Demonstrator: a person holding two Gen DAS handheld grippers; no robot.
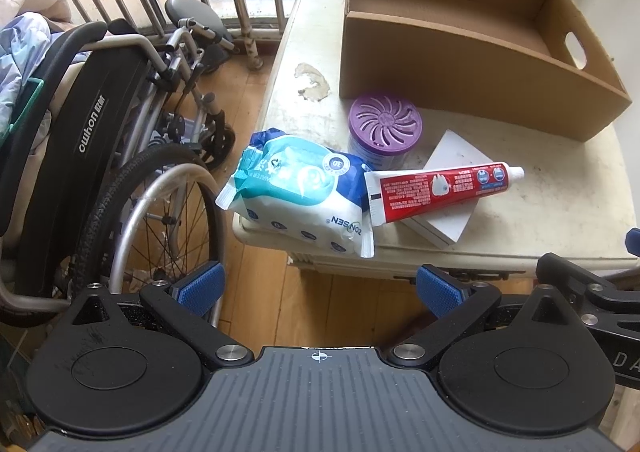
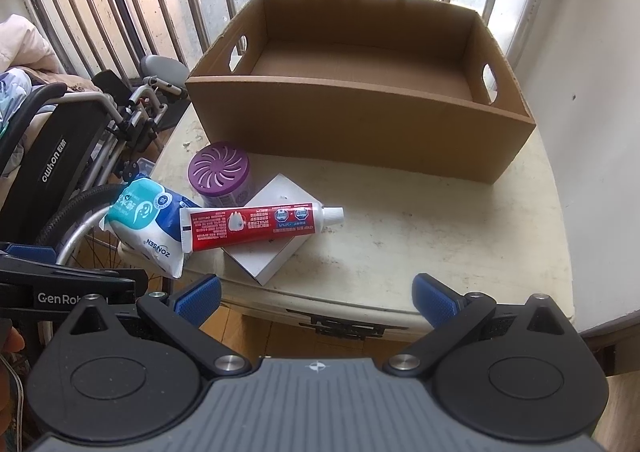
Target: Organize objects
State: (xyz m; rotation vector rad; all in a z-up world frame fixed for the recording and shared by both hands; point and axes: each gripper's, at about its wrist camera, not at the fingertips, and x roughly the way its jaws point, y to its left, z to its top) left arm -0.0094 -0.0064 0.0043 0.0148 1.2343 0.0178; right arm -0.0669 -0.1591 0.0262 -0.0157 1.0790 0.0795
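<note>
While both jaws gape empty, only right wrist view shows cardboard box [image 2: 360, 124] with both handle cutouts.

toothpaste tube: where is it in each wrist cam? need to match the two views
Left wrist: toothpaste tube right of centre, lying across the white box, cap pointing right.
Right wrist: the tube left of centre, on the same white box, cap pointing right.
Shared landmark: purple air freshener just behind the tube, in front of the cardboard box.
</note>
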